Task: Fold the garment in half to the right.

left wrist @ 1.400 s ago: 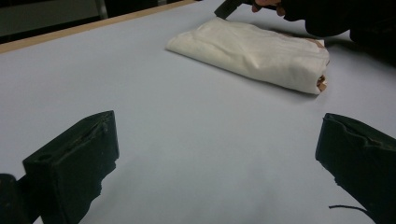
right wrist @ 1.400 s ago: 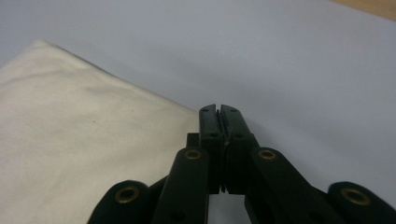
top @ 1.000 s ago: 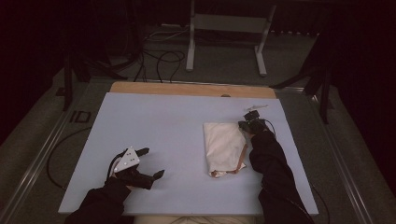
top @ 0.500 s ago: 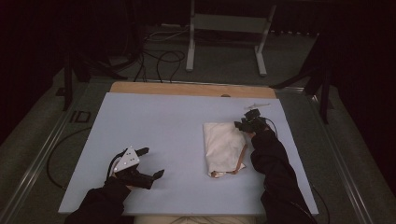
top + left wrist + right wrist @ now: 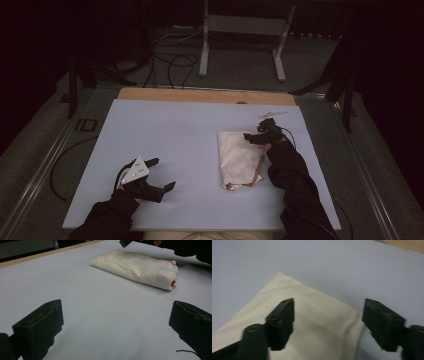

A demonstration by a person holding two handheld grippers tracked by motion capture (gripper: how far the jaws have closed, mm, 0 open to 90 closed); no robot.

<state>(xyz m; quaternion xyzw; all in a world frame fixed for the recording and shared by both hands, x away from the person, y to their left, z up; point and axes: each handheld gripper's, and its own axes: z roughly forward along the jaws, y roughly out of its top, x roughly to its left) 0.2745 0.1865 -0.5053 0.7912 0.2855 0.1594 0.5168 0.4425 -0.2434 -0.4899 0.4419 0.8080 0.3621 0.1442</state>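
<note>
One folded cloth bag, two grippers, one table.
Right gripper jaws, just opened, stand apart above bag's corner, gripping nothing; left gripper wide apart, bag well beyond it; bag's strap partly hidden.

cream cloth, pale blue table, seemingly

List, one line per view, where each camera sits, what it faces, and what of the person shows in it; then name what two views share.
High view: above the person's side, looking forward and down on the table; both sleeves, left tool, right tool.
Left gripper view: on the left tool, jaws wide apart, facing across to the folded cloth.
Right gripper view: on the right tool, jaws just opened, above a cloth corner.
Shared: the cloth, in all three.
</note>
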